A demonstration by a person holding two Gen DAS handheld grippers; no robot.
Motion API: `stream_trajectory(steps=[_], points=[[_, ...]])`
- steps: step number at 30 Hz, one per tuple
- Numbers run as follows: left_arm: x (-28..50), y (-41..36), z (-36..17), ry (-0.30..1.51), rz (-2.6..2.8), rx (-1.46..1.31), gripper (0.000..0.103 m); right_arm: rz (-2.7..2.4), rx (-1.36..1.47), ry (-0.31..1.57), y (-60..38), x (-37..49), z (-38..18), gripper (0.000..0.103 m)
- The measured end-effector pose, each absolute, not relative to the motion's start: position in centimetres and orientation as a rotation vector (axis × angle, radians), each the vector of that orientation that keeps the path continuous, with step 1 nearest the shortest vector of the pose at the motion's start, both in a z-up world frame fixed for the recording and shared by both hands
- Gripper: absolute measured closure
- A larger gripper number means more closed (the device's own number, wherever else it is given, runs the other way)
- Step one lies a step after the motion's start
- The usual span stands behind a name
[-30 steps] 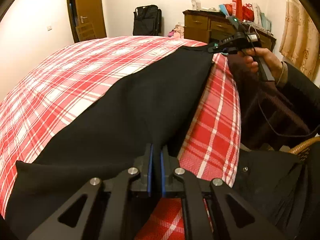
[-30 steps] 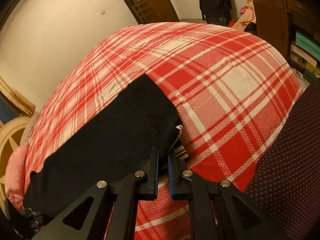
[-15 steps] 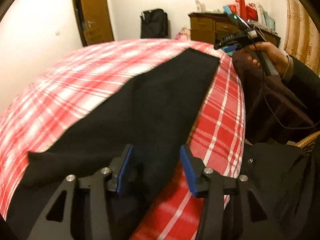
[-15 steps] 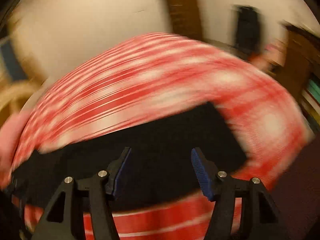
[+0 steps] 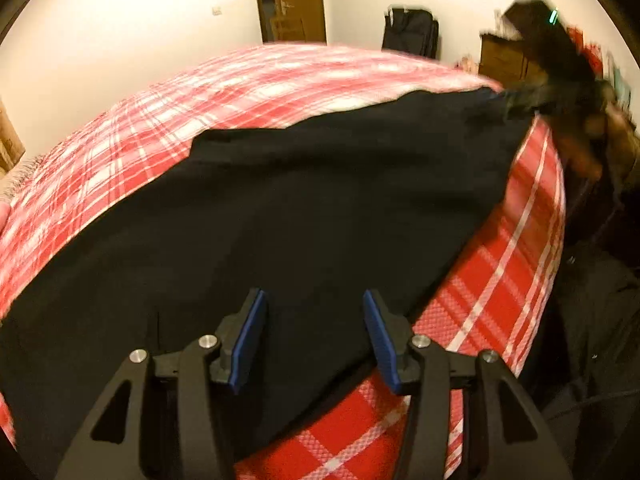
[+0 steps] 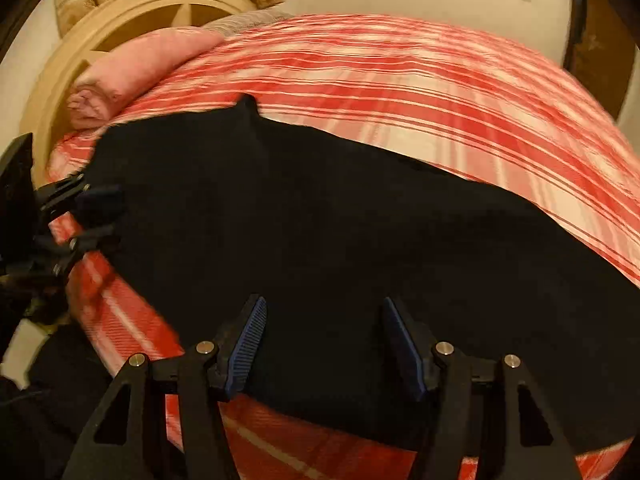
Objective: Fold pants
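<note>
Black pants (image 5: 304, 216) lie flat on the plaid bedspread (image 5: 500, 280). Left gripper (image 5: 316, 340) and right gripper (image 6: 324, 344), at six o'clock, gape empty above them.

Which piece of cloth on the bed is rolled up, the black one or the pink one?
The pink cloth, bunched into a roll by the headboard. The black pants lie spread flat across the red plaid bedspread.

one black pants (image 5: 304, 216), one plaid bedspread (image 5: 200, 92), one pink blanket (image 6: 132, 68), two grippers, one door (image 5: 294, 0).
</note>
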State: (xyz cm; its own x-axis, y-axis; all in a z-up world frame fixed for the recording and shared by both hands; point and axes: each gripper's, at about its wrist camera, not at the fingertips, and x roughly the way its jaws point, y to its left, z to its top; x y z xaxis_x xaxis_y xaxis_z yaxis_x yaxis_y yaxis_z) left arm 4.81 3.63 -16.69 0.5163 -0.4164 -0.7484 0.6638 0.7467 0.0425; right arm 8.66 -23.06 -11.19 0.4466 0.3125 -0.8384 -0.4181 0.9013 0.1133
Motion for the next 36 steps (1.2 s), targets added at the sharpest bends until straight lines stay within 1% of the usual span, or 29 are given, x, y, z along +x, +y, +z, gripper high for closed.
stream_trajectory(steps=[2,5,6,8,11,16,17,20,22,24,25,26,27,28,29,30,31,33,34,35,36], points=[[4.6,3.9,-16.1,0.777,-0.650,0.335,0.049,0.486,-0.049,0.987,-23.3,9.7,-9.6,0.041],[4.4,6.2,-14.1,0.686,-0.605,0.290,0.049,0.545,0.039,0.958,-21.9,12.8,-7.7,0.041],[4.5,7.2,-13.5,0.666,-0.566,0.288,0.046,0.568,0.075,0.962,-20.7,14.6,-7.5,0.042],[5.3,9.8,-12.8,0.643,-0.477,0.295,0.045,0.607,0.127,0.980,-18.4,17.8,-7.8,0.044],[7.0,14.4,-12.8,0.668,-0.326,0.278,0.045,0.629,0.147,1.012,-14.7,21.4,-8.7,0.046],[7.2,22.6,-12.3,0.672,-0.088,0.198,0.045,0.631,0.133,0.997,-10.7,23.2,-9.2,0.046],[7.1,24.2,-12.5,0.680,-0.062,0.157,0.044,0.637,0.122,0.992,-10.2,22.8,-9.3,0.046],[7.7,27.8,-14.0,0.763,-0.093,-0.019,0.026,0.642,0.052,0.984,-9.2,21.6,-9.5,0.046],[8.4,29.0,-15.3,0.793,-0.102,-0.079,0.025,0.626,0.036,0.978,-9.9,20.9,-9.5,0.046],[8.8,28.7,-15.9,0.803,-0.166,-0.138,0.026,0.606,0.056,0.979,-11.5,20.3,-9.3,0.046],[9.2,28.3,-16.1,0.806,-0.184,-0.152,0.028,0.588,0.059,0.977,-12.4,20.0,-9.2,0.046],[9.6,27.8,-16.1,0.807,-0.218,-0.164,0.035,0.571,0.058,0.972,-13.2,19.6,-8.9,0.046],[10.0,27.3,-16.2,0.812,-0.247,-0.169,0.039,0.562,0.049,0.966,-13.9,18.9,-8.5,0.046],[10.1,26.9,-16.2,0.819,-0.243,-0.147,0.039,0.565,0.032,0.962,-14.4,18.2,-8.2,0.046],[10.4,26.3,-16.2,0.813,-0.234,-0.104,0.045,0.576,0.019,0.961,-14.6,17.4,-7.8,0.046],[10.4,26.1,-16.1,0.799,-0.236,-0.070,0.059,0.605,0.003,0.968,-14.6,16.4,-7.5,0.046],[10.2,25.8,-15.6,0.785,-0.235,-0.047,0.064,0.638,-0.008,0.974,-14.3,15.5,-7.5,0.046],[9.5,26.6,-14.6,0.766,-0.207,-0.031,0.083,0.720,-0.040,0.987,-12.5,13.5,-7.9,0.046],[9.2,27.2,-14.2,0.763,-0.219,-0.037,0.085,0.758,-0.072,1.004,-11.1,12.6,-8.7,0.046],[9.0,27.6,-14.1,0.763,-0.227,-0.033,0.090,0.779,-0.115,1.027,-9.7,11.9,-9.7,0.046],[9.0,27.9,-14.4,0.773,-0.213,-0.016,0.090,0.788,-0.185,1.066,-8.0,11.1,-11.4,0.046]])
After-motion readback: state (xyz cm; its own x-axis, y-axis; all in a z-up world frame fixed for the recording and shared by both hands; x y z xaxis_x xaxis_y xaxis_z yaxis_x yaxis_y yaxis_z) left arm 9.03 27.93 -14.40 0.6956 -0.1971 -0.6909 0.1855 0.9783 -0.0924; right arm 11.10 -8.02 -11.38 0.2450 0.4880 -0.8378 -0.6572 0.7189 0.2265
